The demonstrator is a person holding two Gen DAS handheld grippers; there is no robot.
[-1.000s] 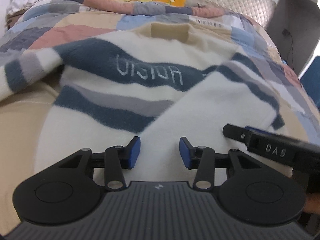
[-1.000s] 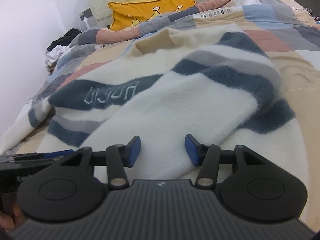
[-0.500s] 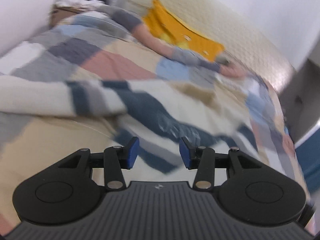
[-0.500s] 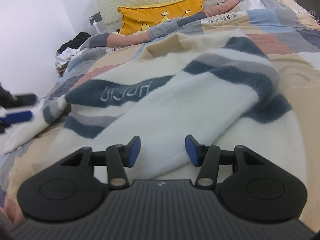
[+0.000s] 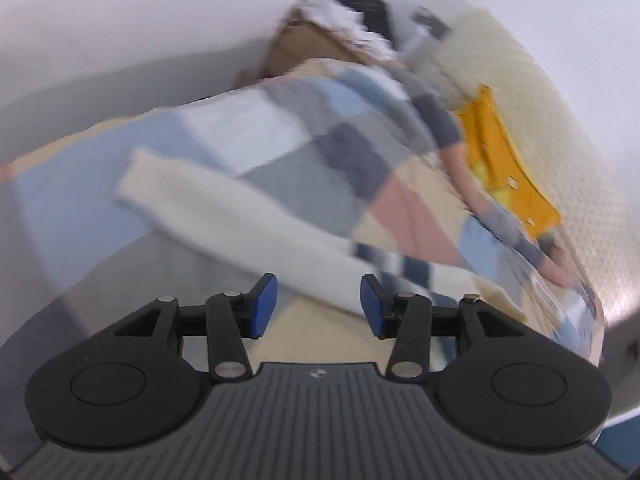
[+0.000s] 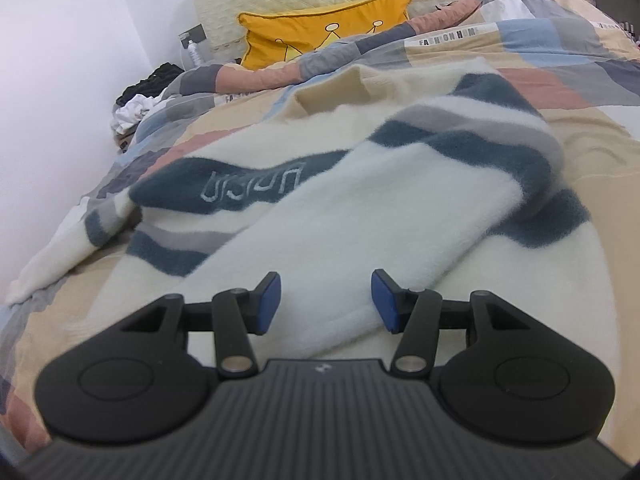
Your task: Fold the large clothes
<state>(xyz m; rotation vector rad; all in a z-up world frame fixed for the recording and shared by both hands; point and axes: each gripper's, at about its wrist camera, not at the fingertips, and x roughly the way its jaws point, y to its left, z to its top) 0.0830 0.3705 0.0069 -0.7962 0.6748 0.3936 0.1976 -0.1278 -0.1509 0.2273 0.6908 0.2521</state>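
Striped fleece sweater (image 6: pixel 360 216) lies spread on the bed's patchwork quilt (image 6: pixel 560 52), one sleeve folded across the body, the other sleeve (image 5: pixel 248 232) stretched out sideways; fabric looks soft, thick, limp, light, best taken at a cuff or hem edge; left claw (image 5: pixel 318 306) opening, nothing between the pads; right claw (image 6: pixel 325 300) spread, empty, hovering over the folded sleeve.

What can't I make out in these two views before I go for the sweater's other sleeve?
- Left wrist view: motion blur smears the outstretched sleeve, so its cuff edge is unclear.
- Right wrist view: the right gripper body covers the sweater hem and near edge.
- Right wrist view: the folded-over sleeve hides part of the chest lettering.
- Left gripper: jaws opening, nothing between the fingers; it does not appear in the right wrist view.
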